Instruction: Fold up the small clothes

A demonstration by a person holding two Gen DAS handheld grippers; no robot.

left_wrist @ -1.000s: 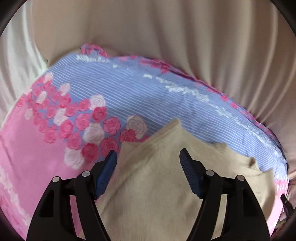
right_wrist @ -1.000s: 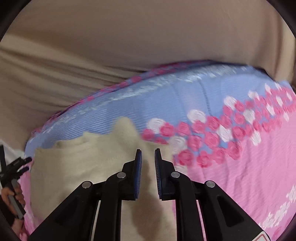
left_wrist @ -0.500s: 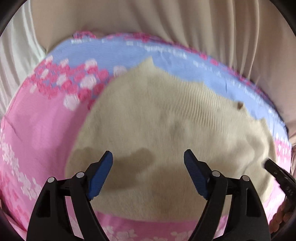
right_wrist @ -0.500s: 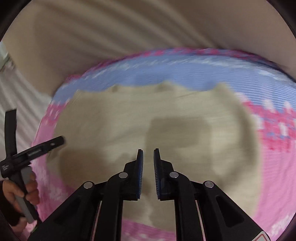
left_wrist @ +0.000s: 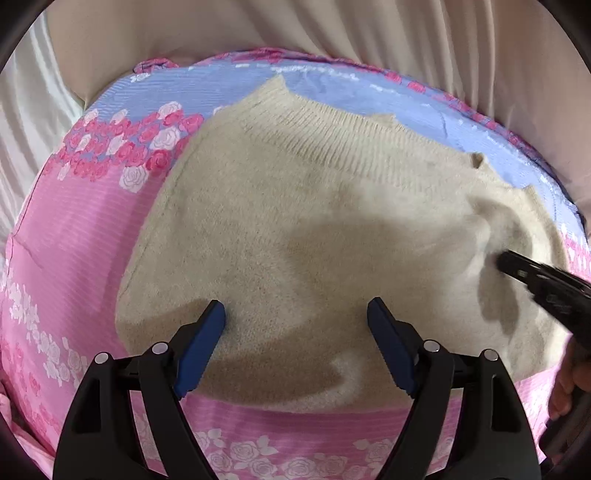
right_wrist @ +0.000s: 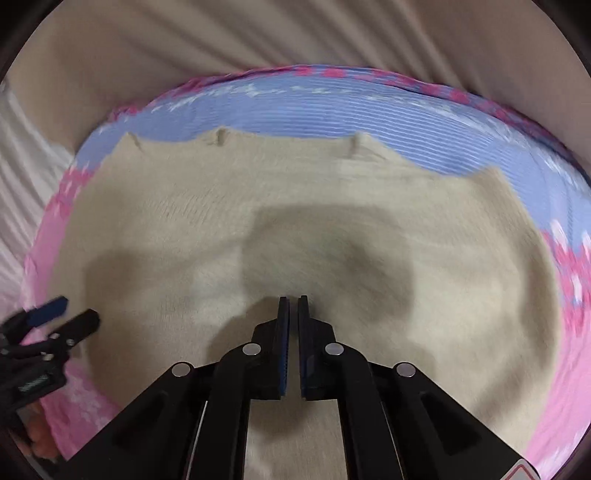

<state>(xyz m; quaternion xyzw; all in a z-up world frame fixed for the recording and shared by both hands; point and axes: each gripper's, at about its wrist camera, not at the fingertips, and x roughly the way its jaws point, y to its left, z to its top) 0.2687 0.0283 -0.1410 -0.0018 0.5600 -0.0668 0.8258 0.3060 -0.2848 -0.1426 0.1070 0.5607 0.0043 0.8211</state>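
Observation:
A beige knit garment [left_wrist: 314, 229] lies spread flat on a pink and blue rose-print cloth [left_wrist: 74, 240]; it also fills the right wrist view [right_wrist: 221, 229]. My left gripper [left_wrist: 295, 321] is open and empty, hovering over the garment's near edge. My right gripper [right_wrist: 291, 301] is shut with nothing visible between the jaws, its tips low over the garment's middle. In the left wrist view the right gripper [left_wrist: 517, 266] reaches in over the garment's right side. In the right wrist view the left gripper [right_wrist: 62, 314] sits at the garment's left edge.
The rose-print cloth [right_wrist: 332, 107] lies on beige sheeting [left_wrist: 295, 26] with folds behind it. The ribbed band [left_wrist: 332, 129] of the garment faces the far side. A white fabric strip [left_wrist: 26, 110] shows at the far left.
Both grippers have pulled back and risen, so the whole garment now shows spread flat. The right gripper has moved in over the garment's right part. Jaw states are unchanged.

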